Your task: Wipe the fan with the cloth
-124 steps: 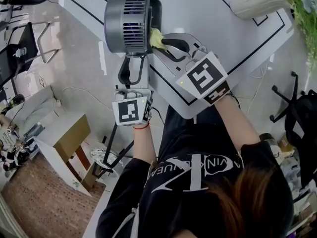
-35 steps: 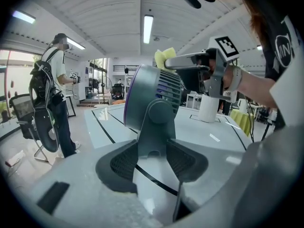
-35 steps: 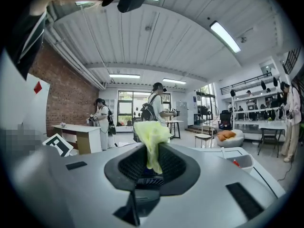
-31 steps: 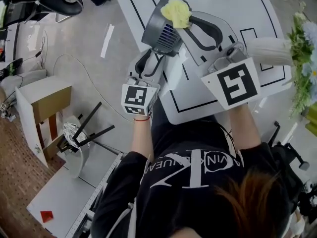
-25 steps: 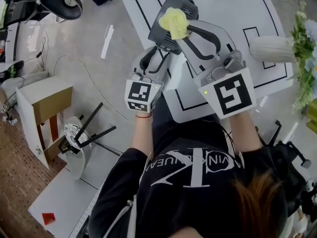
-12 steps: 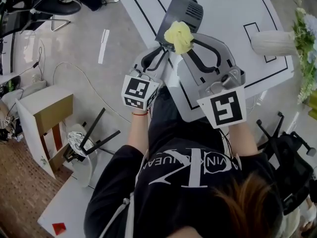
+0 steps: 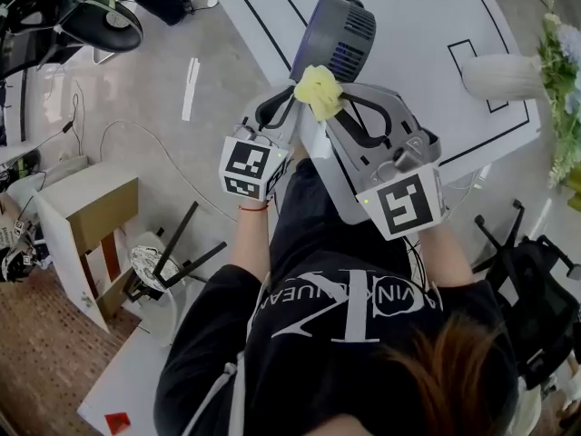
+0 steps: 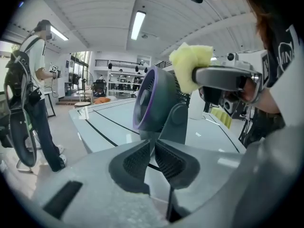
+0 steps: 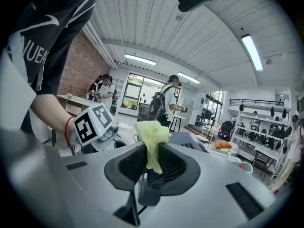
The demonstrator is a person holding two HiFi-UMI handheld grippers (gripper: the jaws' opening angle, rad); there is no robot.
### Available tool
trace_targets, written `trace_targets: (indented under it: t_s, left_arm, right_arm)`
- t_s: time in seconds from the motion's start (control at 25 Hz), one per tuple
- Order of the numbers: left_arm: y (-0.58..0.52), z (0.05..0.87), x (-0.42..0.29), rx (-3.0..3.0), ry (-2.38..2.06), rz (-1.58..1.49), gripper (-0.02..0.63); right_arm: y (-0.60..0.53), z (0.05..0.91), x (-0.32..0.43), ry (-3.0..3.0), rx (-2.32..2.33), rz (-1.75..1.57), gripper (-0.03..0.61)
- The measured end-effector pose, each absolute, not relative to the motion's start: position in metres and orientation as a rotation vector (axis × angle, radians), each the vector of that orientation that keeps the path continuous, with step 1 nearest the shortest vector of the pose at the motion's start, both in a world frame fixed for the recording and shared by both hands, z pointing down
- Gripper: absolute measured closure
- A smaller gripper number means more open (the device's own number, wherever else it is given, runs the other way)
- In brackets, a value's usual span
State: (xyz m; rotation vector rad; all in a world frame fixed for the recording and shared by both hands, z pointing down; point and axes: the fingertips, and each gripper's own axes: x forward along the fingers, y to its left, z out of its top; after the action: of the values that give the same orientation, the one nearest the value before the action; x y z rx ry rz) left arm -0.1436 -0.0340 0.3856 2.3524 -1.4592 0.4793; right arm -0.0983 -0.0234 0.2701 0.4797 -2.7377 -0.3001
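Table: white top with black lines (image 7: 427, 7), seen from above.
Vase: the white ribbed vase (image 7: 502, 75) holds leafy flowers (image 7: 561, 39).
Fan: the grey round fan (image 7: 334, 34) stands near the table's edge.
Right gripper (image 9: 152, 167): clenched on the crumpled yellow cloth (image 7: 318, 90), at the fan's near rim.
Left gripper (image 8: 154, 148): jaws have just been closing, nothing between them.
Change: a second ago the cloth covered the fan's middle.

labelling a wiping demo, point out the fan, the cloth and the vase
fan (image 7: 331, 30), head view, grey housing
cloth (image 7: 318, 91), head view, middle of the yellow bunch
vase (image 7: 497, 75), head view, white side
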Motion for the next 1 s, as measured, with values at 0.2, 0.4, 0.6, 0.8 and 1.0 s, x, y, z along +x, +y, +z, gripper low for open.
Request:
trace_targets:
  t_s: [0.2,0.4,0.6,0.8,1.0]
  left_arm:
    - [-0.034,0.383,-0.162,2.267,-1.564,0.419,0.596]
    - [-0.035,0.373,-0.17,2.207,-1.698,0.386,0.601]
    - [-0.035,0.361,-0.184,2.139,-1.831,0.372,0.601]
    - [-0.063,0.354,-0.206,2.168,-1.837,0.361,0.603]
    - [-0.098,0.348,-0.217,2.268,-1.765,0.358,0.602]
  right_arm:
    - [-0.017,0.288,-0.104,-2.712,0.4,-0.298,0.509]
    - [-0.024,0.269,-0.103,-2.778,0.348,-0.327,0.509]
    - [-0.053,0.232,-0.104,-2.839,0.39,-0.344,0.509]
    - [-0.107,0.218,-0.104,-2.83,0.551,-0.179,0.508]
    - [-0.155,0.218,-0.116,-2.799,0.614,-0.048,0.507]
